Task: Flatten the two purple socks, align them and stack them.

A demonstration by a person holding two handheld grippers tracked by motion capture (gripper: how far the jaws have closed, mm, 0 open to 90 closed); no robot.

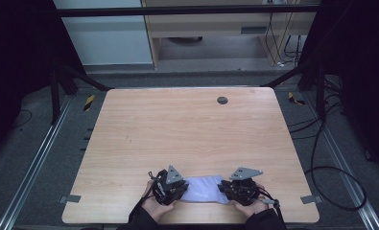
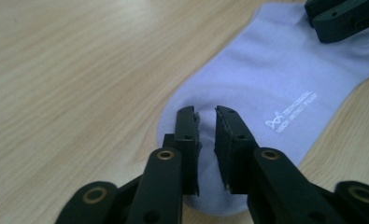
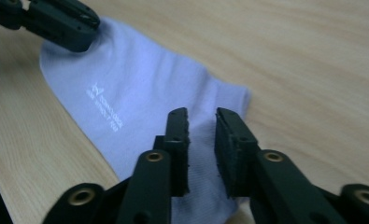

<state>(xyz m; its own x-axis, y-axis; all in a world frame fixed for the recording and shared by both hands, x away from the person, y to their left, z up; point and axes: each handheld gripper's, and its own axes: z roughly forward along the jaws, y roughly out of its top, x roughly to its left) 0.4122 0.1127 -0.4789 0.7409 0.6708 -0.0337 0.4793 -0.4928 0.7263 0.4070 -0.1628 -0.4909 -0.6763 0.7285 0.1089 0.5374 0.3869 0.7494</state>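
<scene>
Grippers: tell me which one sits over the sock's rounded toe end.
The left gripper: the sock ends in a curve under its fingers; the right gripper is over the square-cornered cuff.

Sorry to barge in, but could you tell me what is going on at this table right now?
A person holds a two-jaw gripper in each hand over a pale lilac sock lying flat near the front edge of a wooden table. The left gripper is poised over one end of the sock and the right gripper over the other. Both have their jaws slightly apart with no fabric pinched.
</scene>
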